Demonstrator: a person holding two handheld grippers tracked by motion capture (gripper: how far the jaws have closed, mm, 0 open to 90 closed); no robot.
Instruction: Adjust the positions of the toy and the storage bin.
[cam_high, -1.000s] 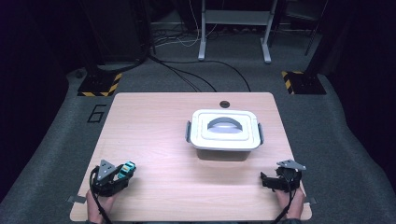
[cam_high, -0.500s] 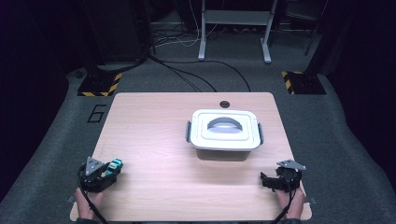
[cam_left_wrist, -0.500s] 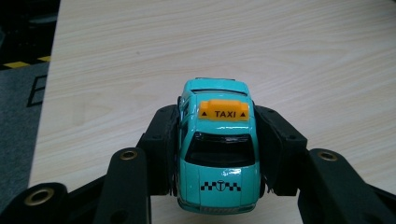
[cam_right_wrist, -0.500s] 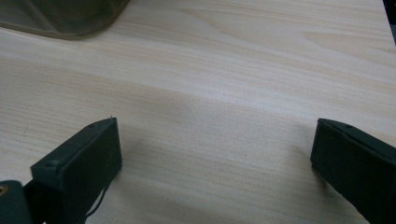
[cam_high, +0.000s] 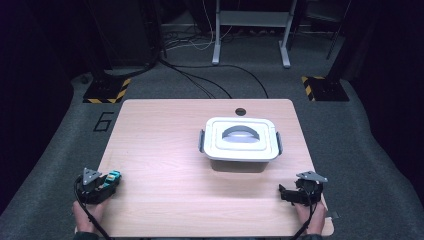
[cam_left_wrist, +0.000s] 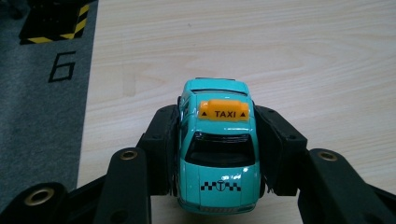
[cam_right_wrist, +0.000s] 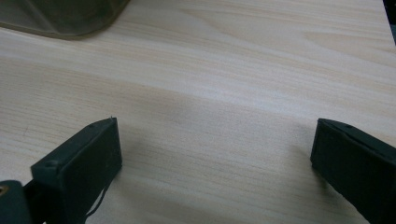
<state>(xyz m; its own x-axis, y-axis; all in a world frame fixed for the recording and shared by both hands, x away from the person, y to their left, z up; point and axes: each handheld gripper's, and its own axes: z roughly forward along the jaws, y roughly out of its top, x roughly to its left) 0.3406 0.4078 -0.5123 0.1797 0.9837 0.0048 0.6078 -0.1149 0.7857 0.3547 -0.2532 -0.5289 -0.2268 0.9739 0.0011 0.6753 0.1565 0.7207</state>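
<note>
A teal toy taxi (cam_left_wrist: 218, 148) with an orange TAXI roof sign sits between the two black jaws of my left gripper (cam_left_wrist: 217, 140), which is shut on its sides. In the high view that gripper (cam_high: 111, 181) is at the table's front left edge with the teal taxi (cam_high: 114, 175) at its tip. My right gripper (cam_high: 285, 194) rests near the front right corner. Its jaws stand wide apart over bare wood in the right gripper view (cam_right_wrist: 215, 140), with nothing between them. A white lidded box (cam_high: 240, 141) with a grey handle stands right of the table's middle.
The light wooden table (cam_high: 165, 150) has a dark round hole (cam_high: 240, 111) near its far edge. Grey floor with a painted 6 (cam_high: 102, 121), cables and yellow-black striped plates lies beyond. The box's lower corner (cam_right_wrist: 65, 18) shows at the upper left of the right gripper view.
My left gripper has drawn back with the taxi toward the table's front left edge. The right gripper and the box have stayed put.
</note>
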